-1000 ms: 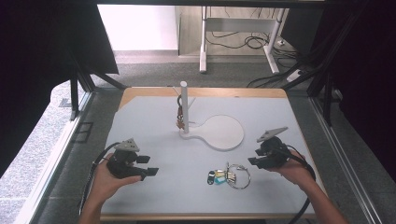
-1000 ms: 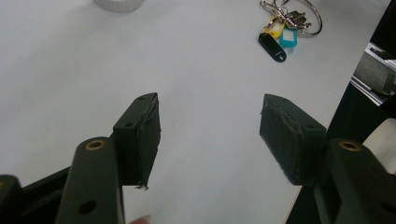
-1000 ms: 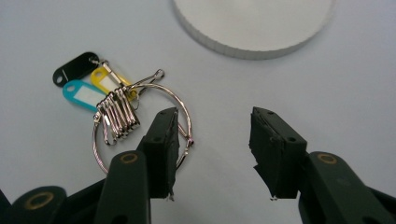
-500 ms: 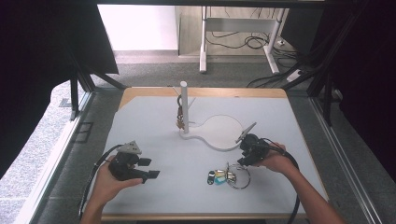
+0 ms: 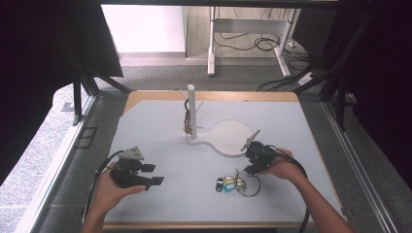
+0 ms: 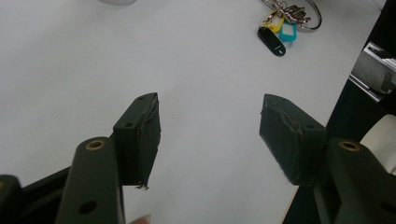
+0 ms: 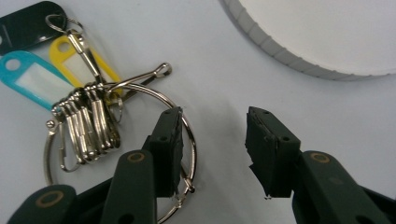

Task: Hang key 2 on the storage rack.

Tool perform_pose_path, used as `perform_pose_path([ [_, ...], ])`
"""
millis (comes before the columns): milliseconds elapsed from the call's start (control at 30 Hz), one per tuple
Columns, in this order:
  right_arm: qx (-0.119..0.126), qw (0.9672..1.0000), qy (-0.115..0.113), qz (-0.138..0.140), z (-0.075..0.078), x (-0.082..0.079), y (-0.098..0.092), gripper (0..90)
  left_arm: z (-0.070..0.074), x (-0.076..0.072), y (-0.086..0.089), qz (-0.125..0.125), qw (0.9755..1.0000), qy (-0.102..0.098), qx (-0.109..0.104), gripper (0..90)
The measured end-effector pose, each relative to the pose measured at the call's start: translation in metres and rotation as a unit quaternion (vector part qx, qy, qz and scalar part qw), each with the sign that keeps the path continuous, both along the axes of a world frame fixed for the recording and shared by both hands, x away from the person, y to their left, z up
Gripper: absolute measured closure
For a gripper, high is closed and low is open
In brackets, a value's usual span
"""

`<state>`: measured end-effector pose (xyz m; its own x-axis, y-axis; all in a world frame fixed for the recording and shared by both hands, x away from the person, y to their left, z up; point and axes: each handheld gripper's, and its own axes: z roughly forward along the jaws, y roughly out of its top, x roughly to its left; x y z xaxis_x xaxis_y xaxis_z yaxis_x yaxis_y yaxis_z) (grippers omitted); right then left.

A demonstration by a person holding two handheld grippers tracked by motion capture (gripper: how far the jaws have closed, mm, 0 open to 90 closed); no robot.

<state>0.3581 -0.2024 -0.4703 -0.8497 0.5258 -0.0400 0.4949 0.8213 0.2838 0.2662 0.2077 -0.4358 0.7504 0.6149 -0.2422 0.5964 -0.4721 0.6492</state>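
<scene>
A bunch of keys on a large metal ring (image 5: 239,184) lies on the white table top, with yellow, blue and black tags (image 7: 28,74). My right gripper (image 5: 251,167) hovers open just above the ring (image 7: 189,140), one jaw over the wire, the other outside it. A white stand with an upright post (image 5: 192,111) and a round base (image 5: 228,138) holds another small bunch of keys (image 5: 187,127). My left gripper (image 5: 154,174) is open at the near left, nothing between its fingers (image 6: 140,135). The key bunch (image 6: 285,21) lies far ahead of it.
The white stand's rim (image 7: 299,60) curves just beyond my right gripper. The table's near edge (image 5: 214,224) is close to both hands. Black curtains and metal frames flank the table; a desk with cables (image 5: 248,41) stands behind.
My right gripper has swung from the table's right side leftward and down to the key ring. The left gripper has barely moved.
</scene>
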Motion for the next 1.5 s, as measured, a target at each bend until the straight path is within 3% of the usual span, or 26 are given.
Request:
perform_pose_path([
  [200,-0.022,0.9997,0.001,0.007,-0.0045,-0.0021,0.0042,56.7,0.0001,-0.0004,0.0025,0.003,1.0000,0.000,-0.005,38.8],
  [567,-0.027,0.9994,0.015,0.015,-0.0091,-0.0039,0.0028,59.2,-0.0001,-0.0006,0.0031,0.003,1.0000,0.000,-0.005,38.8],
  [700,-0.026,0.9992,0.024,0.018,-0.0089,-0.0049,0.0042,67.4,0.0001,-0.0008,0.0038,0.002,1.0000,-0.001,-0.006,38.8],
  [1333,-0.040,0.9963,0.076,-0.008,-0.0079,0.0011,0.0080,86.2,-0.0018,-0.0007,0.0069,0.008,1.0000,0.001,-0.005,38.7],
  [1500,-0.034,0.9950,0.093,-0.018,-0.0040,0.0020,0.0020,86.5,-0.0023,-0.0007,0.0068,0.009,1.0000,0.001,-0.004,38.7],
])
